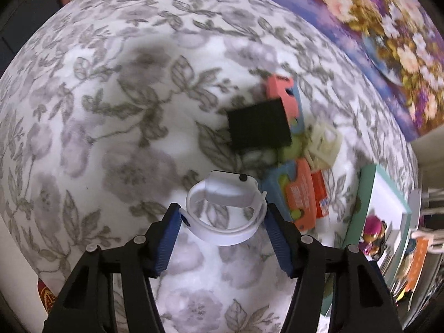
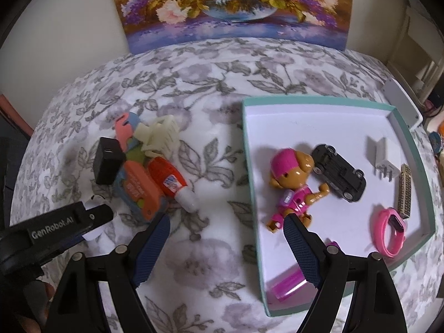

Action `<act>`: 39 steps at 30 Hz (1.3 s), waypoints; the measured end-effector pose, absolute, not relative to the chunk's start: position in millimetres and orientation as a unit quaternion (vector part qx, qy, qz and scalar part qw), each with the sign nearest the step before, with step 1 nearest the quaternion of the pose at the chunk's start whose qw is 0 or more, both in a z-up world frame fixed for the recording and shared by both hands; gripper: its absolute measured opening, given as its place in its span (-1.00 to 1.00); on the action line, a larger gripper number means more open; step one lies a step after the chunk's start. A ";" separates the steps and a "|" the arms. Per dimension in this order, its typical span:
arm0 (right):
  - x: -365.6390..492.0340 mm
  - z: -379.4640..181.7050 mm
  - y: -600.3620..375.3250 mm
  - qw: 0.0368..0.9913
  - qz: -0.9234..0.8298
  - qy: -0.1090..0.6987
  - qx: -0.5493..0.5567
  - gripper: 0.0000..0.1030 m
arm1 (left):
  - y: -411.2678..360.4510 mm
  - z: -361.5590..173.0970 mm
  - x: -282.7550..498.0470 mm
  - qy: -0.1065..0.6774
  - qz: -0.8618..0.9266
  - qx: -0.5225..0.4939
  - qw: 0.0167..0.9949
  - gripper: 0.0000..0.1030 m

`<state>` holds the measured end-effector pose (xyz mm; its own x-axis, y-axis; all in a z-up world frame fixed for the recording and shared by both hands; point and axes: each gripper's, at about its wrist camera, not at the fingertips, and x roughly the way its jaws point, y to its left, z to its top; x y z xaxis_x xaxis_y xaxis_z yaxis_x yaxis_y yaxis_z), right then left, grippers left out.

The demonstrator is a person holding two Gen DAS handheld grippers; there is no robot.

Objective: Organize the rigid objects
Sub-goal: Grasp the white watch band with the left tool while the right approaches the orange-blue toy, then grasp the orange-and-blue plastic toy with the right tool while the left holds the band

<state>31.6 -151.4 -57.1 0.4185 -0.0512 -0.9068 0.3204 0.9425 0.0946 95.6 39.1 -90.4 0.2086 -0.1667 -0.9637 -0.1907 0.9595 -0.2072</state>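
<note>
A white smartwatch (image 1: 226, 208) lies on the floral cloth between the fingers of my left gripper (image 1: 222, 220), which is open around it; one pad touches the strap end. Beyond it is a pile: a black adapter (image 1: 259, 123), an orange and blue toy (image 1: 298, 194), a glue bottle (image 2: 172, 184) and a cream clip (image 2: 159, 136). My right gripper (image 2: 226, 229) is open and empty, over the left edge of the teal-rimmed white tray (image 2: 319, 101). The tray holds a pink dog figure (image 2: 292, 183), a black car (image 2: 338, 172), a white plug (image 2: 383, 158) and a pink band (image 2: 391, 231).
A flower painting (image 2: 233, 5) leans on the wall behind the table. The left gripper's body (image 2: 55, 229) shows at the lower left of the right wrist view. A pink stick (image 2: 285, 283) lies in the tray's near corner. Clutter sits past the table's right edge.
</note>
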 end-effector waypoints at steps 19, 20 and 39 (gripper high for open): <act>72.7 -72.8 -106.6 0.837 -0.063 0.533 0.107 0.67 | 113.8 -77.6 99.0 0.604 0.062 -0.252 0.754 0.22; 73.7 -73.8 -104.3 0.837 -0.060 0.533 0.105 0.67 | 113.1 -79.9 101.3 0.602 0.064 -0.258 0.753 0.22; 88.8 -94.3 -48.2 0.837 -0.004 0.547 0.014 0.32 | 136.7 -92.4 105.3 0.606 0.073 -0.301 0.733 0.22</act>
